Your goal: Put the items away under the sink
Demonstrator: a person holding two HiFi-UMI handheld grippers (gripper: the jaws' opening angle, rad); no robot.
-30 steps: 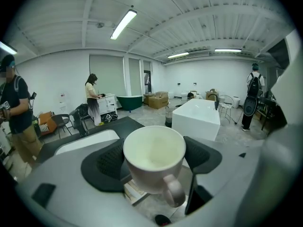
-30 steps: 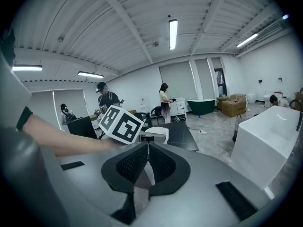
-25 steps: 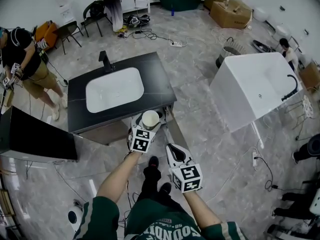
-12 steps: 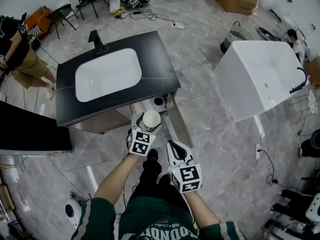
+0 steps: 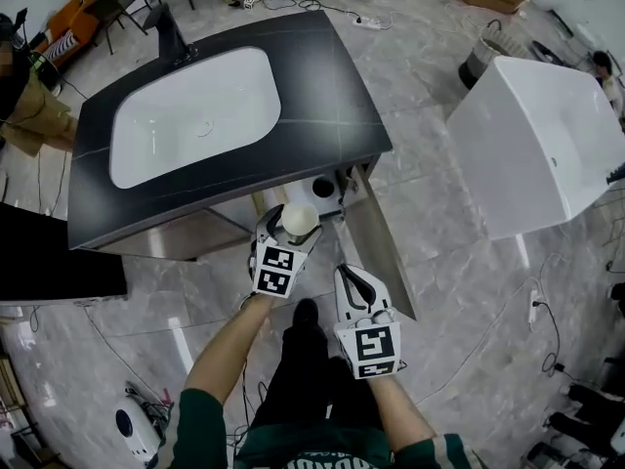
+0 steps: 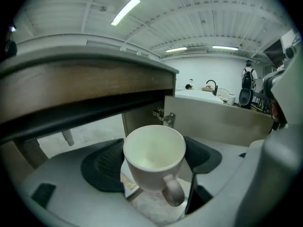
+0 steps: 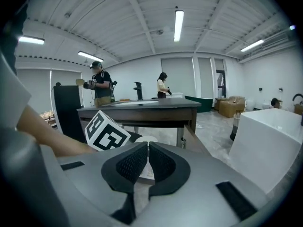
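Observation:
A white mug point(image 5: 299, 218) with its handle toward the camera point(image 6: 154, 156) sits between the black pads of my left gripper point(image 5: 291, 231), which is shut on it. The gripper holds it in front of the open cabinet point(image 5: 311, 199) under the black vanity top point(image 5: 322, 96) with its white basin point(image 5: 190, 115). In the left gripper view the mug hangs just below the vanity's front edge point(image 6: 90, 86). My right gripper point(image 5: 352, 279) is lower right of the left one, jaws together point(image 7: 148, 162) with nothing between them.
The cabinet door point(image 5: 379, 237) stands swung open toward me on the right. A white round thing with a dark centre point(image 5: 320, 188) lies inside the cabinet. A white freestanding tub point(image 5: 532, 145) is on the right. A black panel point(image 5: 54, 262) is on the left.
Both grippers and the head camera have dropped toward the floor, so the vanity looms larger. The mug stays in the left gripper, now level with the cabinet opening.

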